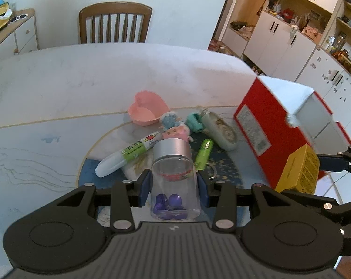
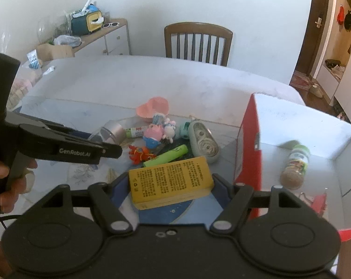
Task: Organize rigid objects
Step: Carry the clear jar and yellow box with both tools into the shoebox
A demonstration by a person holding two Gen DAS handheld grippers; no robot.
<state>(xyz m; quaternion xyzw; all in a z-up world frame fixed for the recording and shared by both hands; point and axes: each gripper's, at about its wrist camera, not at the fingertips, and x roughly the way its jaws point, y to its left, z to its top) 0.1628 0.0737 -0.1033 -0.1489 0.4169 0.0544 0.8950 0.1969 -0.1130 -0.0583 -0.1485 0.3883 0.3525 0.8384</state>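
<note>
So the left gripper (image 1: 173, 186) is clamping its jaws on a clear jar (image 1: 174, 181) with purple beads over the bench (image 1: 105, 74) pile, while the right gripper (image 2: 171, 186) is squeezing a yellow box (image 2: 170, 181) just beside the red carton (image 2: 250, 139) holding a spice bottle (image 2: 295, 167).

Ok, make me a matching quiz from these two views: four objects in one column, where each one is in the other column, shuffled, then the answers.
Objects:
1. clear jar
2. yellow box
3. spice bottle
4. pink heart dish

Places:
A. lying inside the red box
B. held in the right claw
C. on the table, behind the toy pile
D. held in the left claw

Pairs: 1-D, 2-B, 3-A, 4-C
</note>
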